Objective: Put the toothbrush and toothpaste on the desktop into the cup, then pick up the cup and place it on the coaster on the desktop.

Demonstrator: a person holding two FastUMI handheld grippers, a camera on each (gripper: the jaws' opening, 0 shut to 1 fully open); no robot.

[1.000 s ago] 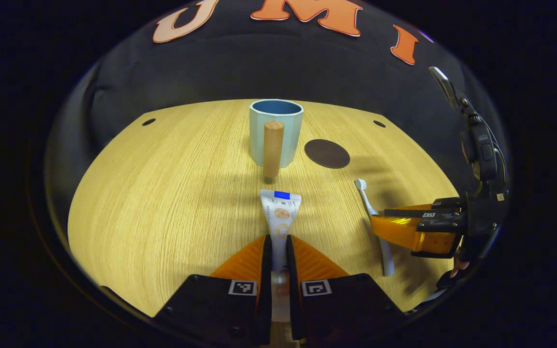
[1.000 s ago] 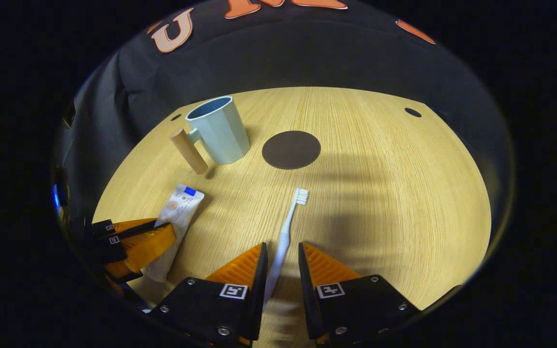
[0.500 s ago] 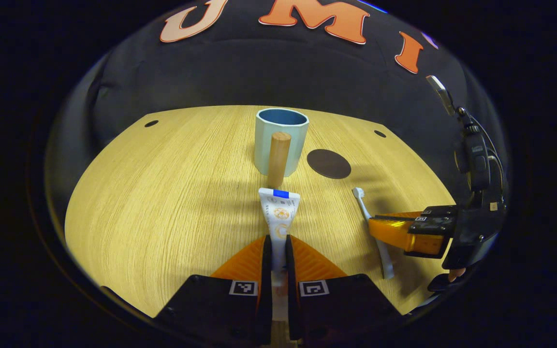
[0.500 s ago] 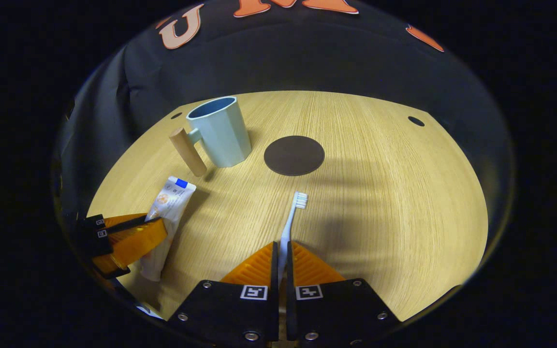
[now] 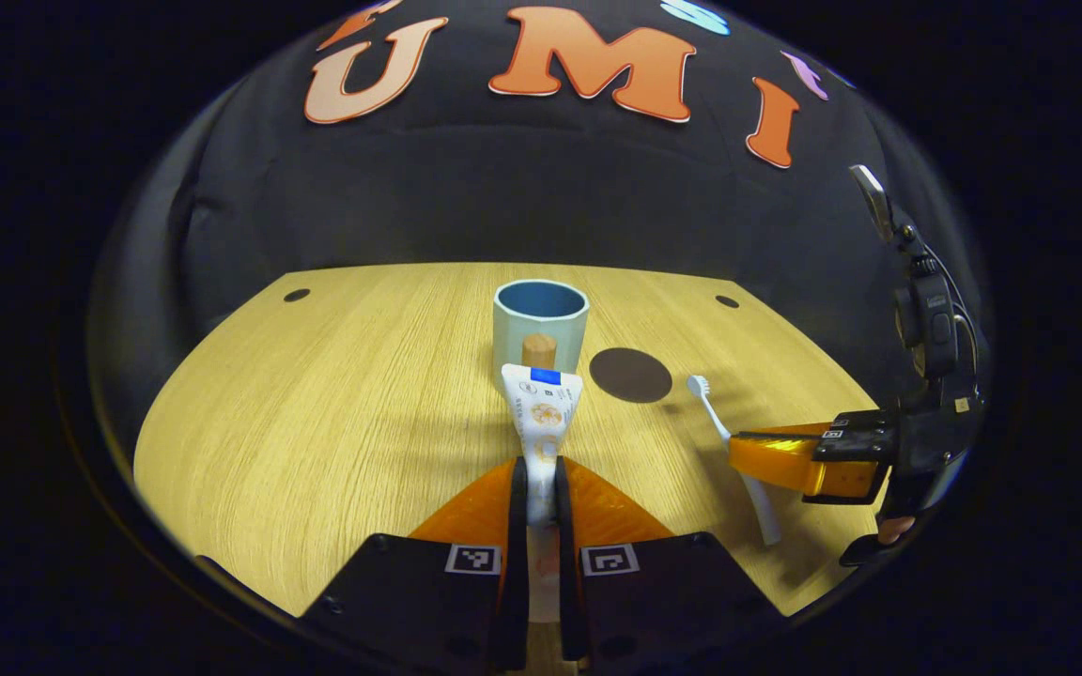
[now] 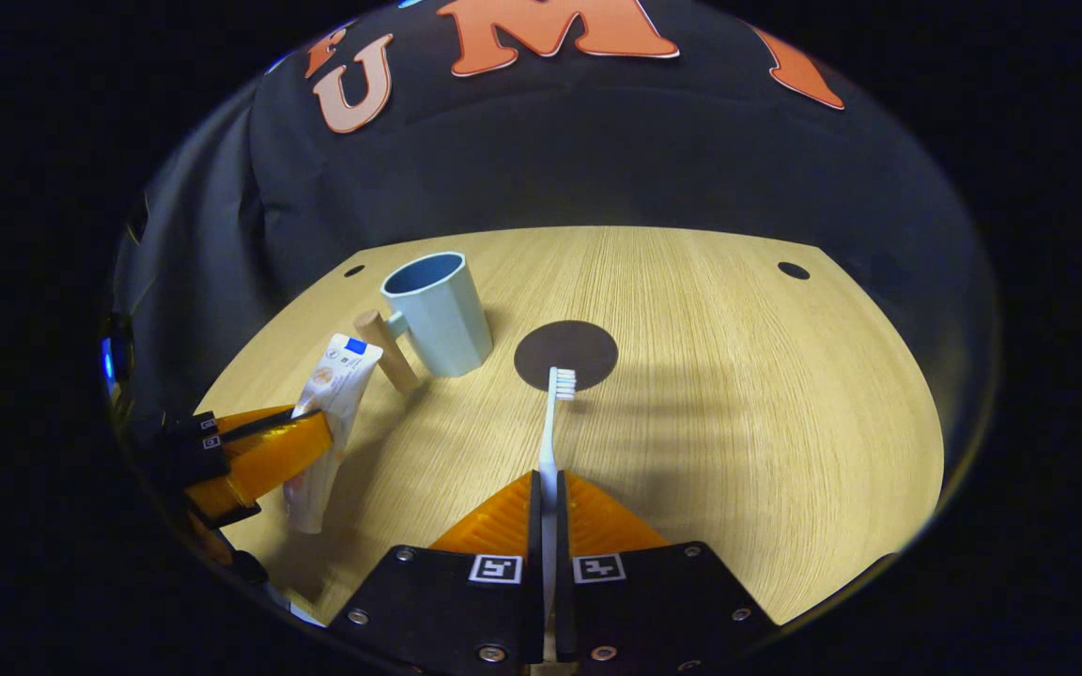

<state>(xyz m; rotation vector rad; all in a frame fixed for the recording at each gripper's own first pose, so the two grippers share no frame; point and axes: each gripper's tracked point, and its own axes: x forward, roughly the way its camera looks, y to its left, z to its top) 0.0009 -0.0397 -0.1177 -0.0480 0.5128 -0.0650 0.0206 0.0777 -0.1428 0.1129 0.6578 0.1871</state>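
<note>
My left gripper (image 5: 541, 474) is shut on a white toothpaste tube (image 5: 541, 418), lifted off the wooden desktop (image 5: 334, 413) with its crimped end pointing at the cup. The pale blue cup (image 5: 540, 327) with a wooden handle (image 5: 538, 350) stands upright at the middle back, a dark round coaster (image 5: 630, 375) just right of it. My right gripper (image 6: 548, 488) is shut on a white toothbrush (image 6: 551, 427), bristles forward and raised over the coaster (image 6: 565, 354). In the right gripper view the cup (image 6: 438, 314) is at the upper left, with the left gripper (image 6: 301, 437) and the tube (image 6: 330, 413) at the far left.
The right gripper (image 5: 766, 460) with the toothbrush (image 5: 734, 451) shows at the right of the left gripper view, a fingertip (image 5: 893, 528) of the holding hand below it. Small dark holes (image 5: 296, 295) mark the desktop's back corners. The black cloth wall rises behind.
Both grippers have lifted their loads off the desktop. The right gripper closed on the toothbrush a second ago and raised it; the toothpaste tube now hangs higher, toward the cup.
</note>
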